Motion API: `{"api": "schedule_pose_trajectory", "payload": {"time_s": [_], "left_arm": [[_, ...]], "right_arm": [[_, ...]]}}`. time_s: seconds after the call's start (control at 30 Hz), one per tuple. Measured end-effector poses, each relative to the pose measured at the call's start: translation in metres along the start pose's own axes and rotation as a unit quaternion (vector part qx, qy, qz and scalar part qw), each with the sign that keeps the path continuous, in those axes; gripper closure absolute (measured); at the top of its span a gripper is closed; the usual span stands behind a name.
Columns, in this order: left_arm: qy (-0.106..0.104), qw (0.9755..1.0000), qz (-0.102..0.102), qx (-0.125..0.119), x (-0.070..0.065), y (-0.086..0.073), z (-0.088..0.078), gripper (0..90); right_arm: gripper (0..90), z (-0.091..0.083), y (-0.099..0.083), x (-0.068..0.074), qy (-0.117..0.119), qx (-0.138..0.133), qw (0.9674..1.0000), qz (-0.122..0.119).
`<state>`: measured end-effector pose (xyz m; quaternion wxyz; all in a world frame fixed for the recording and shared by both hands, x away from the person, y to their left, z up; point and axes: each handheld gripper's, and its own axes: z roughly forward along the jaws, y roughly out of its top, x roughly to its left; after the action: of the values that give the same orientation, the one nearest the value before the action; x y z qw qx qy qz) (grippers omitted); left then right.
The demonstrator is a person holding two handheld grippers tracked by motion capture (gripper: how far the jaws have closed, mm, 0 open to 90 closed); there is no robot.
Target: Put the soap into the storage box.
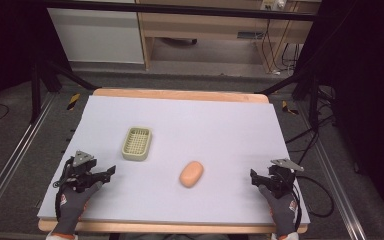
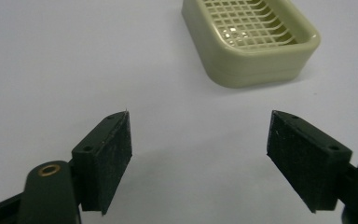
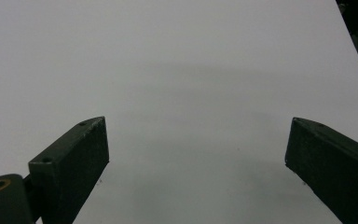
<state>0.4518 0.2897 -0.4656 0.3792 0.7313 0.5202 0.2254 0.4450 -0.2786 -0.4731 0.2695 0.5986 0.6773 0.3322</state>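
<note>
Soap (image 1: pixel 191 174) lies bare on the white sheet (image 1: pixel 220 125), near the front middle, between the two grippers and apart from both. Dish (image 1: pixel 137 143) sits behind and to its left, well apart from it, grid floor up and nothing in it; in the left gripper view the dish (image 2: pixel 256 46) stands just ahead and right of the jaws' line. Left gripper (image 1: pixel 107 173) rests low at the front left, jaws wide apart, nothing between them. Right gripper (image 1: pixel 254 179) rests at the front right, jaws likewise wide apart over bare sheet (image 3: pixel 191 84). Judged work: lift the soap into the dish. Risks, as judged: the soap is rounded and looks smooth, so a pinch off its middle could squirt it sideways or roll it toward the front edge, which is near. The dish looks light and is not held; a soap set down on its rim, or a jaw nudging its wall, could tip or slide it. If the left gripper goes for the soap, its path runs close by the dish's near corner. Room: the sheet is open all round the soap and behind the dish, with wide bare ground at the right. The front edge and the right edge lie close to the grippers; the table (image 1: pixel 180 94) shows a wooden lip beyond the sheet at the back.
</note>
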Motion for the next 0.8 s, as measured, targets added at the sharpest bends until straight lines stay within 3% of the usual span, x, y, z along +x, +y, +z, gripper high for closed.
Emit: {"api": "schedule_pose_trajectory", "payload": {"time_s": [0.47, 0.8], "left_arm": [[-0.024, 0.9996, 0.008, -0.007, -0.018, 0.006, -0.004, 27.2], [-0.040, 0.9989, 0.023, -0.010, -0.042, 0.013, -0.001, 26.2]], "right_arm": [[6.1, -0.002, 0.000, 0.005, 0.003, -0.007, 0.9997, -0.021], [6.3, -0.003, 0.000, 0.007, 0.001, -0.011, 0.9996, -0.025]]}}
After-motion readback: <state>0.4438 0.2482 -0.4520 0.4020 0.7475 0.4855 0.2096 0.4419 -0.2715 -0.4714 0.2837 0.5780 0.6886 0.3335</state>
